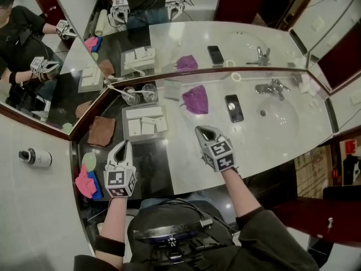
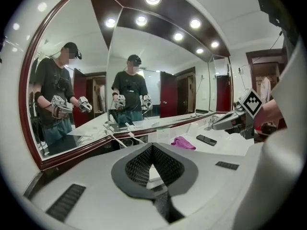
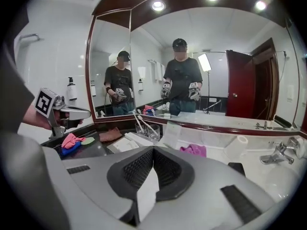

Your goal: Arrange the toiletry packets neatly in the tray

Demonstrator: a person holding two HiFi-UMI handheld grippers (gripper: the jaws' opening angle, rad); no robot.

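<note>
- Running below the mirrors, a long counter (image 1: pixel 271 145) is seen, white at the right and dark at the left.
- A round sink basin (image 1: pixel 282 117) is sunk into the white part; nothing is seen in it.
- A shallow tray (image 1: pixel 124 130) is set on the dark part, near the mirror. Four white toiletry packets are laid flat in it: one long packet (image 1: pixel 144 113) lies across the far side, parallel to the mirror, and three shorter ones (image 1: pixel 148 127) are lined up side by side below it, their long axes pointed toward the person.
- The right gripper (image 1: pixel 203 130) is held above the white counter, right of the tray and apart from it, tips aimed toward a purple cloth (image 1: pixel 196 99). Its jaws are closed on a white packet (image 3: pixel 145 198), held on edge with its flat faces between the pads; its visible length runs back along the jaws.
- The left gripper (image 1: pixel 125 145) is held just in front of the tray's near left corner, jaws fully together, nothing clamped.
- Two clear glasses (image 1: pixel 132 97) stand behind the tray, with toothbrushes tilted in them.
</note>
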